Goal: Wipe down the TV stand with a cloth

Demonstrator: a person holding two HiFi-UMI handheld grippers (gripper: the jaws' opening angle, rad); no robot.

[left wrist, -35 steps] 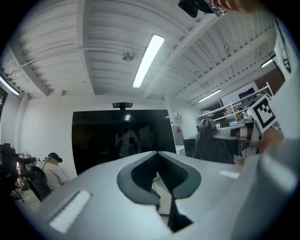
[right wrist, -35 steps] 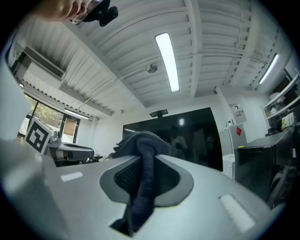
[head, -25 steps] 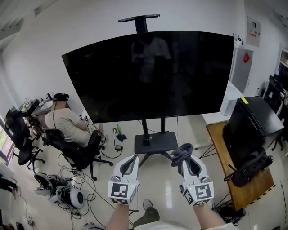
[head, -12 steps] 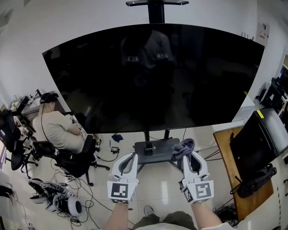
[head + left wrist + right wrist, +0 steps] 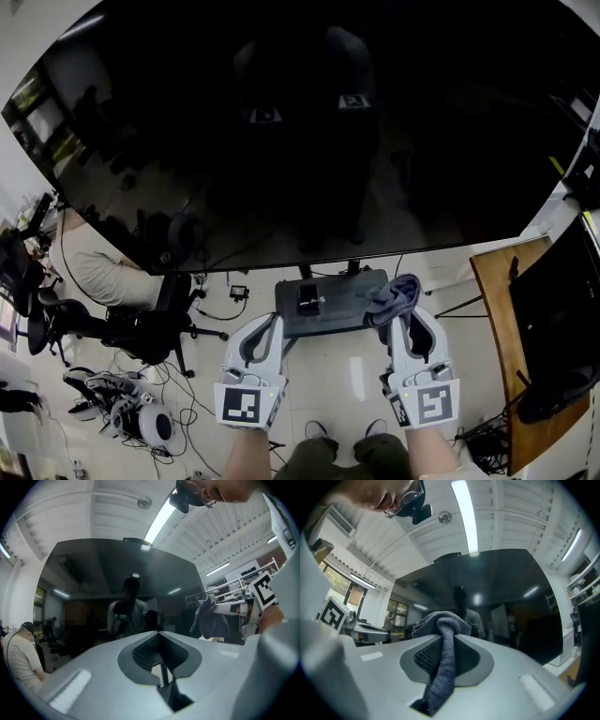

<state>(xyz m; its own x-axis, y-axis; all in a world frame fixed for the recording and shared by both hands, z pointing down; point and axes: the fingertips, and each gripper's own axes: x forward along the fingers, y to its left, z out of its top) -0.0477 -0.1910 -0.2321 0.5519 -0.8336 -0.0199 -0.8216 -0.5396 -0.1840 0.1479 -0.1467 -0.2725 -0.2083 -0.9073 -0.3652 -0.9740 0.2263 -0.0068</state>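
The cloth point(image 5: 440, 620) is soft, nubby blue-grey fabric. The left gripper point(image 5: 159, 633) and right gripper point(image 5: 449, 637) have smooth, matt pale-grey plastic shells with dark ribbed pads point(image 5: 426, 658). The TV screen point(image 5: 300, 141) is glossy black and mirror-like. The stand base point(image 5: 337, 300) looks matt dark grey. The floor point(image 5: 347, 375) is pale and shiny. The table point(image 5: 497, 319) on the right is wood.

Bright ceiling strips, fisheye-warped edges
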